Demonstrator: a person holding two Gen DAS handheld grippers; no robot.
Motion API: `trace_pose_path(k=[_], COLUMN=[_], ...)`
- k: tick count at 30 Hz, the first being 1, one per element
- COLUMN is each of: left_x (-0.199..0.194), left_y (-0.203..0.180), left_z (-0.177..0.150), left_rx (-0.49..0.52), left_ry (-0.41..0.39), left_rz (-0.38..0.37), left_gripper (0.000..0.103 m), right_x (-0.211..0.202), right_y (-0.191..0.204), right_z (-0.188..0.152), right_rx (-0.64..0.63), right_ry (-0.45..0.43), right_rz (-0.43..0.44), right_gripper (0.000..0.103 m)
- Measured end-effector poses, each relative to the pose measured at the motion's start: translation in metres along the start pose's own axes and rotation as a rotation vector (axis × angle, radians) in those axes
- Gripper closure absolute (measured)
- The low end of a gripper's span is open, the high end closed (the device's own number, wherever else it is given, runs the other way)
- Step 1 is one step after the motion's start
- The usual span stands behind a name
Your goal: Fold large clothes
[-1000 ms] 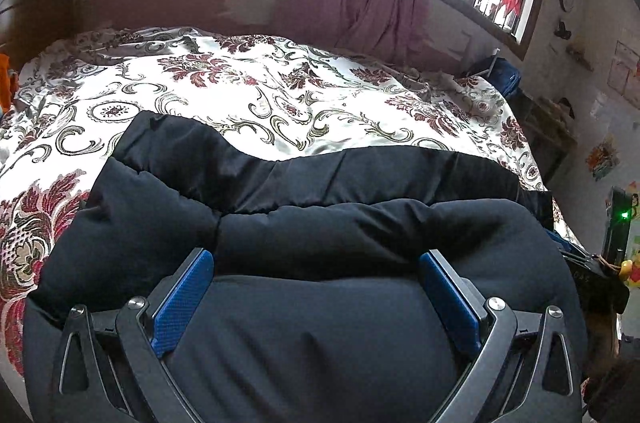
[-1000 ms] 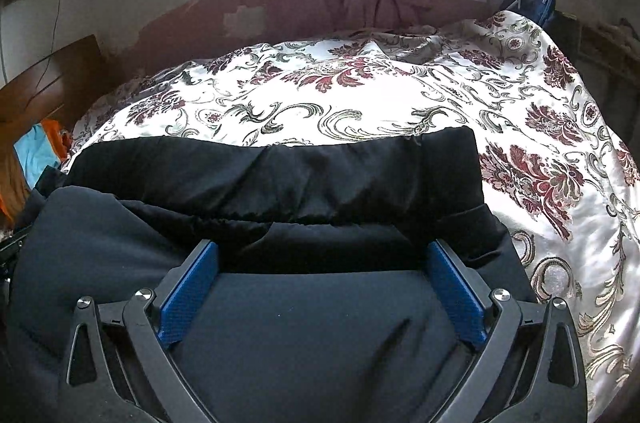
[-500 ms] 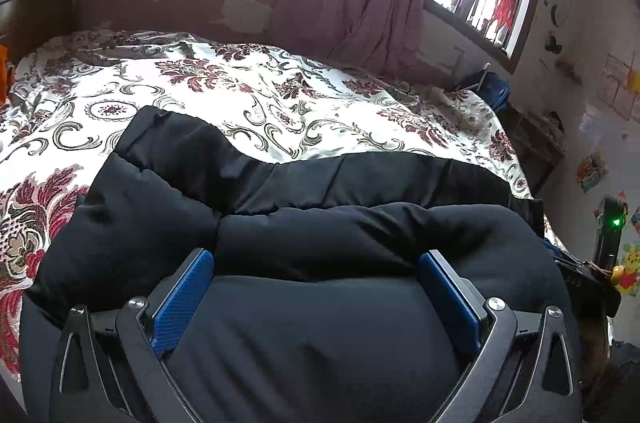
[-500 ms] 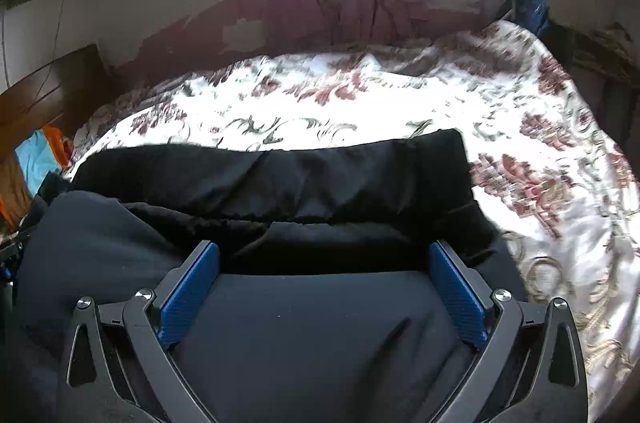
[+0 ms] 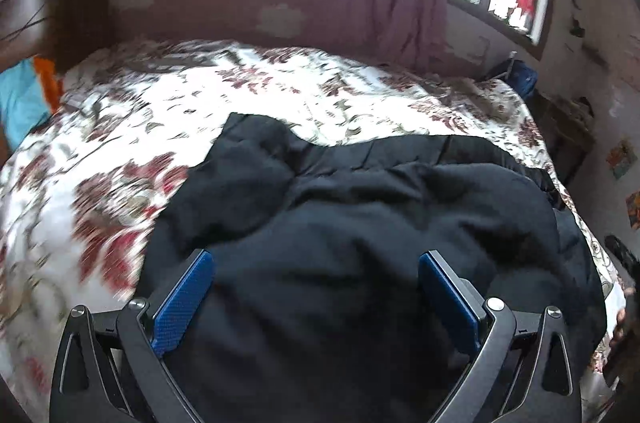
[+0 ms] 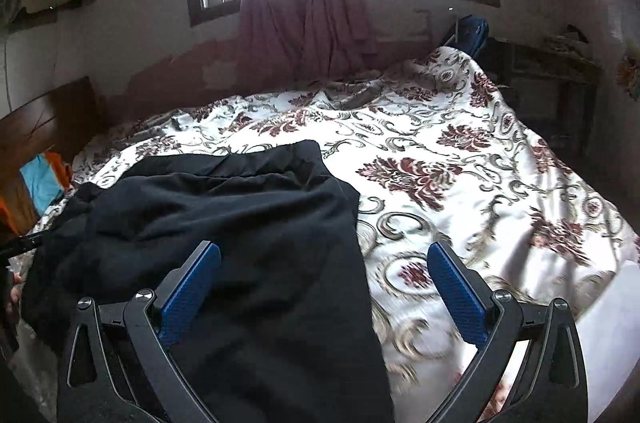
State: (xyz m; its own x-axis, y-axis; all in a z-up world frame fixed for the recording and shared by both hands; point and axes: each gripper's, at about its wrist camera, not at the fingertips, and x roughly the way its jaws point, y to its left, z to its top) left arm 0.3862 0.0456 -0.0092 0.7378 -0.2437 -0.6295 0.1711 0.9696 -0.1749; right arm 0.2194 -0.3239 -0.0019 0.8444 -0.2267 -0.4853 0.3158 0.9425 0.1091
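Note:
A large black garment (image 5: 352, 223) lies folded and bunched on the near part of a bed with a white and maroon floral cover (image 5: 168, 127). My left gripper (image 5: 316, 287) hangs open over the garment, its blue pads (image 5: 182, 297) wide apart with only cloth beneath. In the right wrist view the same garment (image 6: 248, 231) fills the left half. My right gripper (image 6: 326, 293) is open above the garment's right edge, its right finger over the floral cover (image 6: 460, 183).
A wooden headboard (image 6: 36, 119) with blue and orange cloth (image 6: 42, 179) stands at the left. Windows with mauve curtains (image 6: 304, 23) back the bed. A blue bag (image 6: 472, 33) and a dark side table (image 6: 556, 79) sit at the right. The bed's near right edge (image 6: 608, 343) drops off.
Both grippers have lifted and swung apart, the left view turning left and the right view turning right. The garment now lies looser and more rumpled, with more floral cover showing.

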Motion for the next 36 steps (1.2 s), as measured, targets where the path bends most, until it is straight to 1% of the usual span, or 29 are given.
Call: trace_pose_path(k=[4, 9, 12, 15, 21, 24, 27, 31, 34, 36], left_x=[-0.029, -0.068, -0.086, -0.104, -0.137, -0.148, -0.155, -0.158, -0.161, -0.162], left_y=[0.011, 0.016, 0.016, 0.013, 0.001, -0.002, 0.000, 0.009, 0.020, 0.026], left_z=[-0.010, -0.032, -0.051, -0.070, -0.093, -0.100, -0.106, -0.118, -0.129, -0.137], left_rx=[-0.029, -0.025, -0.035, -0.027, 0.040, 0.081, 0.102, 0.100, 0.074, 0.065], left_ry=[0.036, 0.098, 0.133, 0.156, 0.153, 0.153, 0.153, 0.166, 0.147, 0.144], left_rz=[0.096, 0.168, 0.190, 0.188, 0.204, 0.221, 0.227, 0.230, 0.221, 0.231], left_gripper=[0.000, 0.000, 0.000, 0.000, 0.000, 0.000, 0.000, 0.000, 0.000, 0.000], right_x=[-0.042, -0.082, -0.097, -0.113, -0.125, -0.125, -0.122, -0.116, -0.114, -0.113], right_y=[-0.008, -0.012, -0.009, -0.009, -0.011, -0.013, -0.013, -0.009, -0.006, -0.005], right_z=[-0.005, -0.024, -0.036, -0.050, -0.078, -0.094, -0.109, -0.127, -0.142, -0.153], right_rx=[0.024, 0.017, 0.004, -0.003, 0.010, 0.027, 0.050, 0.058, 0.060, 0.064], right_ry=[-0.029, -0.023, -0.005, 0.021, 0.072, 0.102, 0.117, 0.120, 0.116, 0.119], right_rz=[0.014, 0.033, 0.048, 0.065, 0.092, 0.097, 0.098, 0.084, 0.084, 0.098], right_gripper=[0.002, 0.002, 0.002, 0.002, 0.002, 0.002, 0.002, 0.002, 0.002, 0.002])
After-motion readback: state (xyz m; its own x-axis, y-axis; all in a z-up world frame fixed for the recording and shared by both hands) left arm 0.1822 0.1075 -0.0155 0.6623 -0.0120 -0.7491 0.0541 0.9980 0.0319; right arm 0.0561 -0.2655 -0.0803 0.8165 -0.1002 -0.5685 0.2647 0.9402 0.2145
